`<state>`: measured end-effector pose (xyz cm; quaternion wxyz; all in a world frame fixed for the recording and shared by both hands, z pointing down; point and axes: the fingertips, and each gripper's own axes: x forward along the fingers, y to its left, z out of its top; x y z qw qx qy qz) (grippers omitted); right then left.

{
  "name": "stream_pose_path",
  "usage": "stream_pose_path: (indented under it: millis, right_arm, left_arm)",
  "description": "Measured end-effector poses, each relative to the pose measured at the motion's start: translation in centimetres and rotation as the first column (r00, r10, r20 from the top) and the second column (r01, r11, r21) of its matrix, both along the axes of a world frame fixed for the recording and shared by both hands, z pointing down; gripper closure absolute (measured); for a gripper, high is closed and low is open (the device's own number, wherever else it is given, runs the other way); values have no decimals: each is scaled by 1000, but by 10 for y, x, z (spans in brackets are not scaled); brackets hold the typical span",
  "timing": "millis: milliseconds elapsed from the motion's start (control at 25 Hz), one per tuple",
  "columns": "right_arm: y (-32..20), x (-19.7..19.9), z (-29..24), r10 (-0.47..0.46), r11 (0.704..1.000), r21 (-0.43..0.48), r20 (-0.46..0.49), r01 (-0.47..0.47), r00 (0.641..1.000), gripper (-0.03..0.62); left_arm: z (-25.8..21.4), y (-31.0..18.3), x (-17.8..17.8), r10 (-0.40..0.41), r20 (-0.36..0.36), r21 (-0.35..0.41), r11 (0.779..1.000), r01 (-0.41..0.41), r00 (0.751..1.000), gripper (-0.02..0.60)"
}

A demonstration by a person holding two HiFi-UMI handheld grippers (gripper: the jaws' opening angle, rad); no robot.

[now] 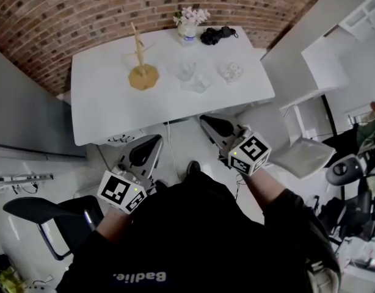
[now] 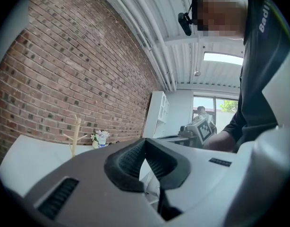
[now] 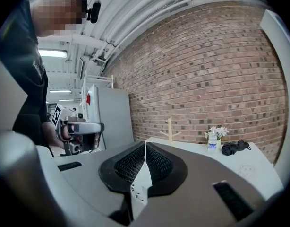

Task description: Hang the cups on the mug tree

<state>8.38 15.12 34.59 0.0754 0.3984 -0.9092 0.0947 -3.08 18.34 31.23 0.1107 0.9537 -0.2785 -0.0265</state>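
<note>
You hold both tools in front of your body, on the near side of the white surface (image 1: 102, 102), and neither one is over it. The left tool (image 1: 152, 144) has its jaws pressed together and there is nothing between them. The right tool (image 1: 211, 124) is also closed and it carries nothing. Both tools point toward the surface.

The three clear cups (image 1: 201, 82) stand on the surface, close together, right of the middle. The wooden mug tree (image 1: 141, 63) stands upright on its round base to the left of the cups, a little apart from them, and its pegs are bare. At the far edge, near the brick wall (image 1: 83, 11), there is a vase with flowers (image 1: 190, 24), and a black object (image 1: 217, 35) lies just right of it.
</note>
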Motion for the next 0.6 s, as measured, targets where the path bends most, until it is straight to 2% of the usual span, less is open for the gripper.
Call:
stream_pose_path:
  millis: [280,440,600]
  right_arm:
    - [-68,33,42,-22,999,-49,-46,20,999,562]
    - [-124,65,73,-40,993,-111,-98,29,994,562]
    - [-168,89,107,-100,986,-148,-183,73,978,560]
  left_arm:
    - [15,-51,23,-36,39,-43,998,38,999,580]
    - [17,-95,48,-55,64,-65,996,59,996,578]
    - [26,-130,74,-68,84,-103,992,77,994,580]
